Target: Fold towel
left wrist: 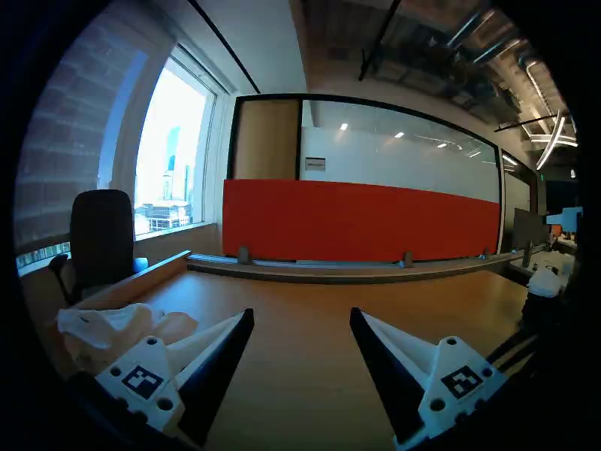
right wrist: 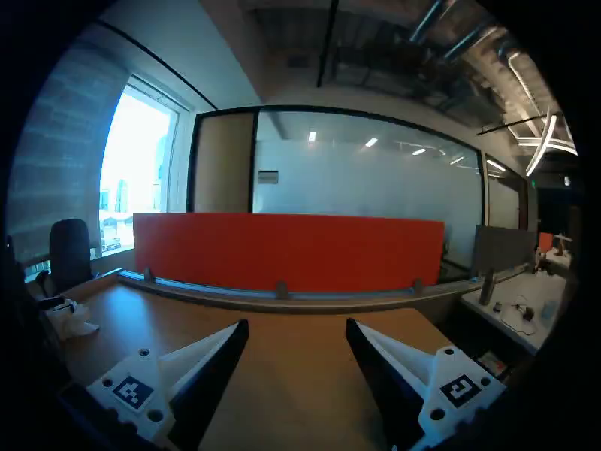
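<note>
A crumpled pale towel (left wrist: 120, 331) lies in a heap on the wooden desk (left wrist: 315, 353), at the lower left of the left gripper view, just left of and partly behind my left finger. My left gripper (left wrist: 300, 316) is open above the bare desk, nothing between its fingers. In the right gripper view the same towel (right wrist: 71, 319) shows small at the far left edge of the desk (right wrist: 300, 361). My right gripper (right wrist: 297, 325) is open too, over bare wood and well to the right of the towel.
An orange divider panel (left wrist: 360, 219) stands along the desk's far edge, with a glass wall behind it. A black office chair (left wrist: 101, 237) sits by the window at the left. Another desk (right wrist: 526, 301) with small items lies to the right.
</note>
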The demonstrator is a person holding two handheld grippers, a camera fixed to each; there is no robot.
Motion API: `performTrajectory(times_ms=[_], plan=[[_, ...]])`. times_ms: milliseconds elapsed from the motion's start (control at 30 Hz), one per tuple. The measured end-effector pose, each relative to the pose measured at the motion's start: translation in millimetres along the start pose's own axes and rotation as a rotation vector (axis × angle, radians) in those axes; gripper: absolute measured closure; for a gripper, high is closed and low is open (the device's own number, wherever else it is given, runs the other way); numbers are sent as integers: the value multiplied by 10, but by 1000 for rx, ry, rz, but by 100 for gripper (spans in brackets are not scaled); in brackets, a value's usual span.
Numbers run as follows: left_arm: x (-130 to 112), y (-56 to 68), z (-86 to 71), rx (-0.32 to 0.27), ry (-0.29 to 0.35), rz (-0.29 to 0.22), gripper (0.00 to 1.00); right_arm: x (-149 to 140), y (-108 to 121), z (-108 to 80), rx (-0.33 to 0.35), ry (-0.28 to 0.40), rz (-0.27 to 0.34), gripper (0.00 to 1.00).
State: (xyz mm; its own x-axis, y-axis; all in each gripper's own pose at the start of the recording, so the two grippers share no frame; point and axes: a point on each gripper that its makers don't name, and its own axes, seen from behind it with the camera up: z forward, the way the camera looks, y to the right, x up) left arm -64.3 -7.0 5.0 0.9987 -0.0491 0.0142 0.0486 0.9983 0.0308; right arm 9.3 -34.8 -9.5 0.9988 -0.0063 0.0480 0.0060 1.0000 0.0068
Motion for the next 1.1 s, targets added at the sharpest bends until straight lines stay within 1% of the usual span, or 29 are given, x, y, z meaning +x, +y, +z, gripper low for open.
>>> performTrajectory(times_ms=[300, 400, 700, 867, 1100], plan=[[-173, -101, 27, -6, 40, 5, 5, -100, -136, 67, 7, 19, -7, 0], [-250, -117, 38, -8, 50, 10, 5, -145, -159, 77, 8, 26, -4, 0], [-492, -139, 51, -12, 67, 4, 5, -322, -181, 43, 0, 36, -1, 0], [-533, -143, 55, -10, 76, -1, 5, -348, -190, 23, -1, 38, -4, 0], [-577, -142, 72, -8, 85, -23, 5, -311, -177, 17, -3, 54, -2, 0]])
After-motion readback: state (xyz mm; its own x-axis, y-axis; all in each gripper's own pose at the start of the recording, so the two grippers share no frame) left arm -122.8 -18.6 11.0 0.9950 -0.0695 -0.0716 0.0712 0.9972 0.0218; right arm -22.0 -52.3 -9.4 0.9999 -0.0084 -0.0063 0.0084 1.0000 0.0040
